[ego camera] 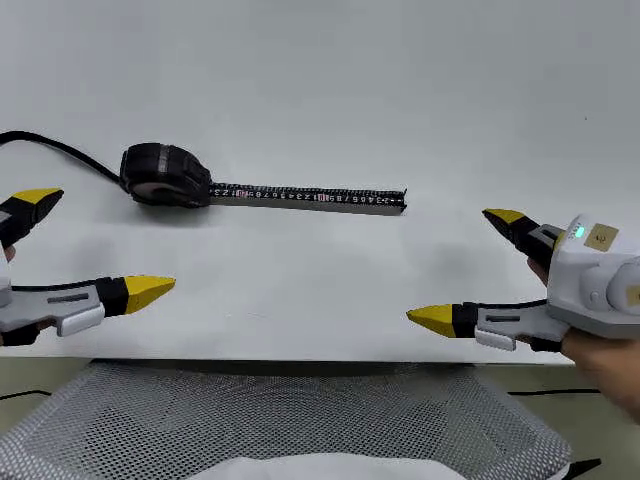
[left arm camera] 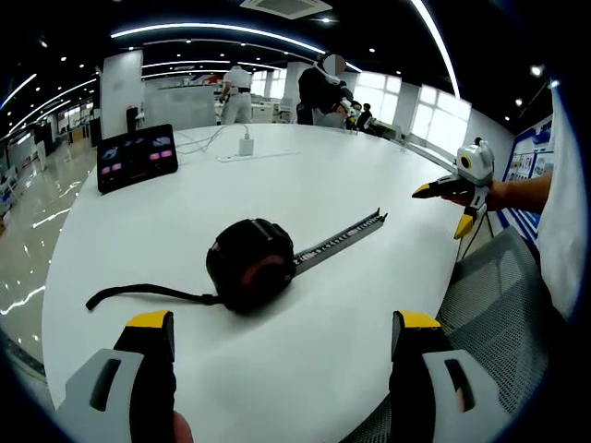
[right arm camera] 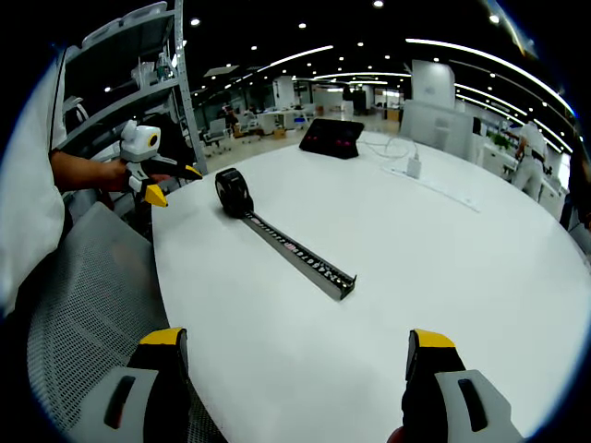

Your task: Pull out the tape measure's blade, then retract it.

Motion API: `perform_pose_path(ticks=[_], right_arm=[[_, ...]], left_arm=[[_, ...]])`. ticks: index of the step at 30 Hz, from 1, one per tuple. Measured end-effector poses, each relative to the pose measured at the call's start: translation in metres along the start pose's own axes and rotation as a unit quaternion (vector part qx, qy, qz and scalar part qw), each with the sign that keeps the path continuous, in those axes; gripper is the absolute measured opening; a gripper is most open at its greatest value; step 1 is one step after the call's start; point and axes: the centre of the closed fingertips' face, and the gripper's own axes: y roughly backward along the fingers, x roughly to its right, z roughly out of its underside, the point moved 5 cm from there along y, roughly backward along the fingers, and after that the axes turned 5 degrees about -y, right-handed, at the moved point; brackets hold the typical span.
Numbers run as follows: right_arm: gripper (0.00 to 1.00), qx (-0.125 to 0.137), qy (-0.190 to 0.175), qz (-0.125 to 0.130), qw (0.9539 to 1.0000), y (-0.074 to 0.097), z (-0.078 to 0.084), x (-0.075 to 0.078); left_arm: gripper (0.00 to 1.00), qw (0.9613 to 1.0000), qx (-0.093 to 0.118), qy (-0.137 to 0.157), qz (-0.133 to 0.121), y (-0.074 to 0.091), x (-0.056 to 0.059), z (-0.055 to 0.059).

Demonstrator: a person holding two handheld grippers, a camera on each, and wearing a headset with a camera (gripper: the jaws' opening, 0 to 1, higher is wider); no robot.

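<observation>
In the head view my left gripper [ego camera: 95,243] hangs over the counter's [ego camera: 330,80] near edge on the left, its jaws spread wide with nothing between them and touching nothing. My right gripper [ego camera: 465,267] is over the near edge on the right, just as wide open and just as bare. Between and beyond them lies the tape measure [ego camera: 165,175], back from the near edge and toward the left, its blade [ego camera: 310,196] drawn out flat along the counter to the right. A black strap [ego camera: 60,150] trails from the case toward the left edge. A mesh chair [ego camera: 300,410] sits below the near edge.

In the left gripper view my two yellow-tipped jaws stand far apart, framing the tape measure's case, well short of it. The blade runs away from the case toward my right gripper, which is held over the counter's edge. A tablet [left arm camera: 137,155] stands near the far edge.

In the right gripper view the jaws are again wide apart and hold nothing. The blade's hooked end is the nearest part, apart from the jaws, and the case lies at the far end near my left gripper.
</observation>
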Motion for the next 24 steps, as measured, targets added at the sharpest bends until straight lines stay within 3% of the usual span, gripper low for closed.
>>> perform_pose_path(ticks=[24], right_arm=[[0.97, 0.004, 0.005, 0.0, 1.0, -0.003, -0.005, 0.006]], left_arm=[[0.93, 0.9997, 0.001, 0.023, -0.011, -0.038, 0.006, -0.016]])
